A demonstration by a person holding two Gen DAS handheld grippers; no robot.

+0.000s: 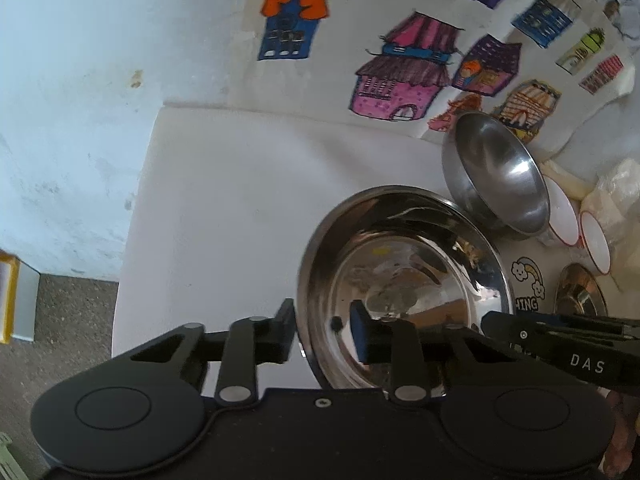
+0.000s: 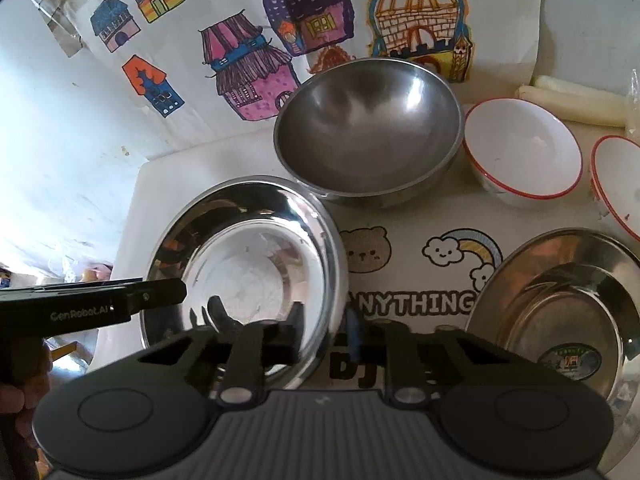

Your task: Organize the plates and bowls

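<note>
A shiny steel plate (image 1: 404, 280) (image 2: 248, 260) lies on the table's left part. My left gripper (image 1: 322, 330) is open and straddles its left rim, one finger outside, one inside. My right gripper (image 2: 322, 332) is open and straddles its right rim. A deep steel bowl (image 2: 368, 128) (image 1: 500, 172) stands behind the plate. Two white red-rimmed bowls (image 2: 524, 148) (image 2: 620, 184) stand to its right. A second steel plate (image 2: 560, 312) (image 1: 580, 288) lies at the right front.
The white table (image 1: 224, 184) carries a cartoon mat (image 2: 408, 264). Drawings of coloured houses (image 2: 248, 68) hang on the wall behind. White rolls (image 2: 572, 100) lie at the back right. The table's left edge drops to the floor (image 1: 72, 312).
</note>
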